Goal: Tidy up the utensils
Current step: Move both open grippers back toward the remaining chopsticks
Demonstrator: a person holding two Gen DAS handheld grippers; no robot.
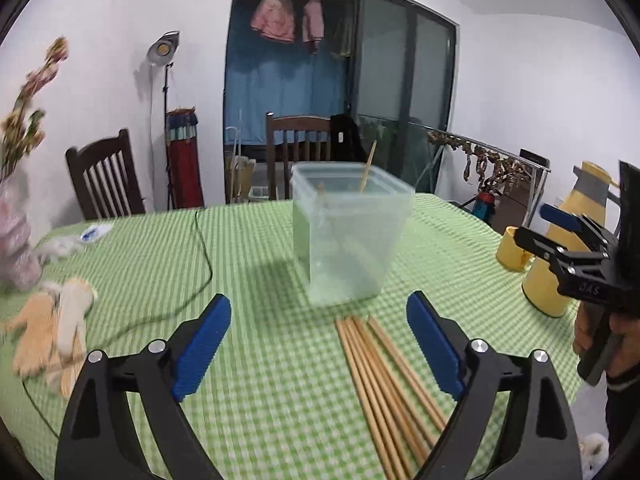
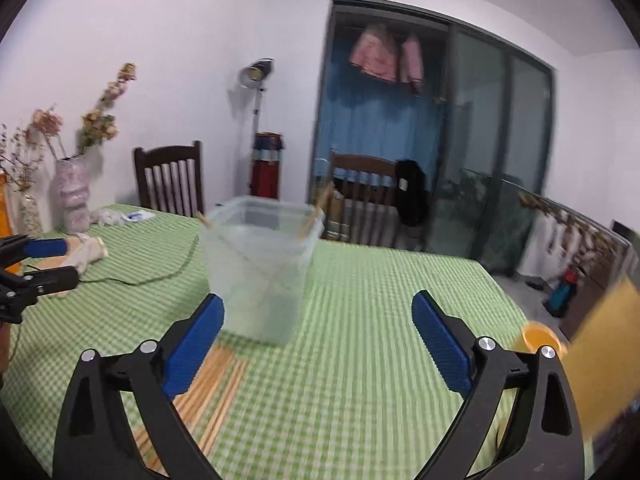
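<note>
Nearest the cameras, the left tool (image 1: pixel 319 334) hangs over the green-checked tabletop (image 1: pixel 248 248) with its blue pads (image 1: pixel 202 346) spread wide and nothing between them. The right tool (image 2: pixel 318 334) is likewise spread wide and empty; in the left wrist view it shows at the right edge, gripped by a hand (image 1: pixel 592 340). A bundle of wooden chopsticks (image 1: pixel 384 384) lies flat on the cloth, running under the left tool's right-side finger, and in the right wrist view it lies beneath the right tool's left-side finger. Just beyond the chopstick tips stands a translucent plastic container (image 1: pixel 346 232), upright, with a couple of sticks (image 1: pixel 368 166) leaning inside it. To the right sits a yellow jug (image 1: pixel 560 264) with a yellow cup (image 1: pixel 512 248) beside it. A black cable (image 1: pixel 206 256) and pale gloves (image 1: pixel 56 332) lie to the left, near a vase of dried flowers (image 2: pixel 72 200). Dark wooden chairs (image 1: pixel 104 176) stand behind.
</note>
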